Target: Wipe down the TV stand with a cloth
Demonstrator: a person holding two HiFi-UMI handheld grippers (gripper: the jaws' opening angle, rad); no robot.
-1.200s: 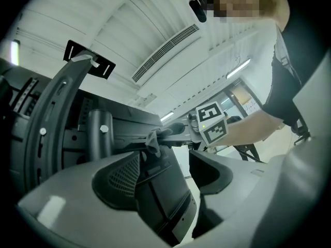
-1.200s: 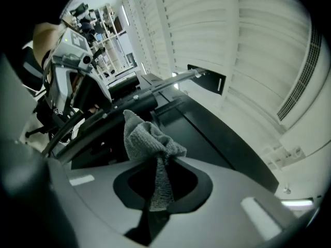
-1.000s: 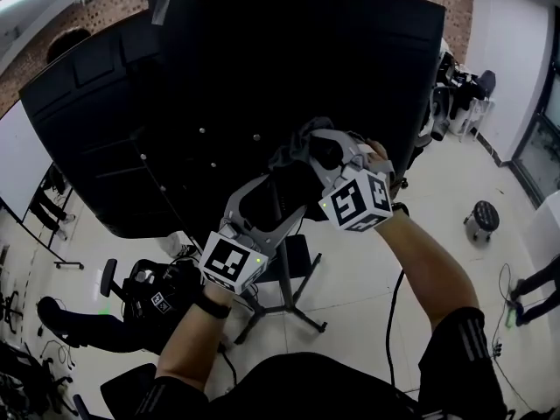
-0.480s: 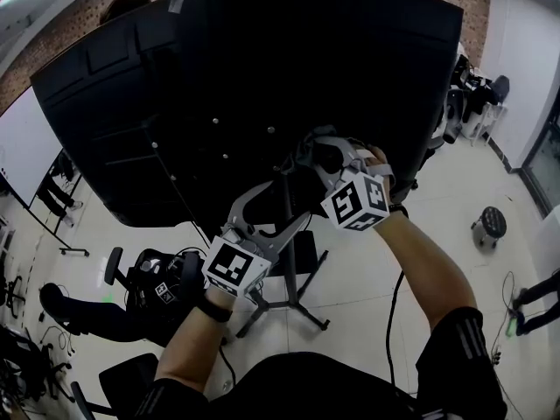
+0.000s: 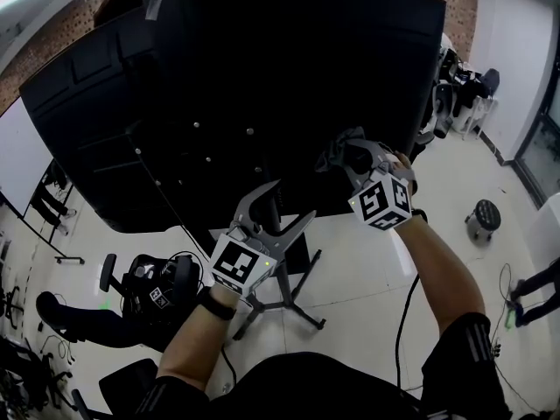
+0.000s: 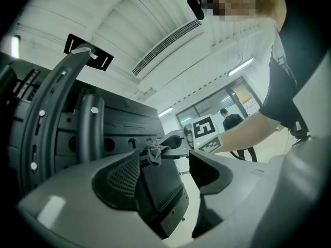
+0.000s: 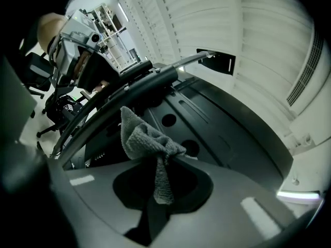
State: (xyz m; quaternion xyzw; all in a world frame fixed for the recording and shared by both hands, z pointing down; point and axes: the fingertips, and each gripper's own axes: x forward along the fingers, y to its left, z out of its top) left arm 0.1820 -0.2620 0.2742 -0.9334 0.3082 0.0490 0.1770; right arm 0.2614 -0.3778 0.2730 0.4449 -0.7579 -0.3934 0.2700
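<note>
The TV stand's legs (image 5: 293, 309) and pole rise under a large black TV back (image 5: 262, 77) in the head view. My right gripper (image 5: 348, 156) is shut on a crumpled grey cloth (image 5: 337, 150), held against the lower right of the TV back. In the right gripper view the cloth (image 7: 145, 138) hangs pinched between the jaws of that gripper (image 7: 160, 159), with the black panel (image 7: 217, 128) behind. My left gripper (image 5: 289, 201) is open and holds nothing, its jaws spread beside the pole. In the left gripper view, that gripper (image 6: 165, 180) faces the cloth (image 6: 154, 153).
An office chair (image 5: 140, 287) stands on the white floor at lower left. A round stool (image 5: 484, 217) sits at the right, with a person's legs (image 5: 534, 287) beyond it. A cable (image 5: 398, 322) trails over the floor under my right arm. Another person (image 6: 231, 122) stands far off.
My right gripper has carried the cloth to the right along the lower TV back. The left gripper stays open near the pole, now further apart from the right one.
</note>
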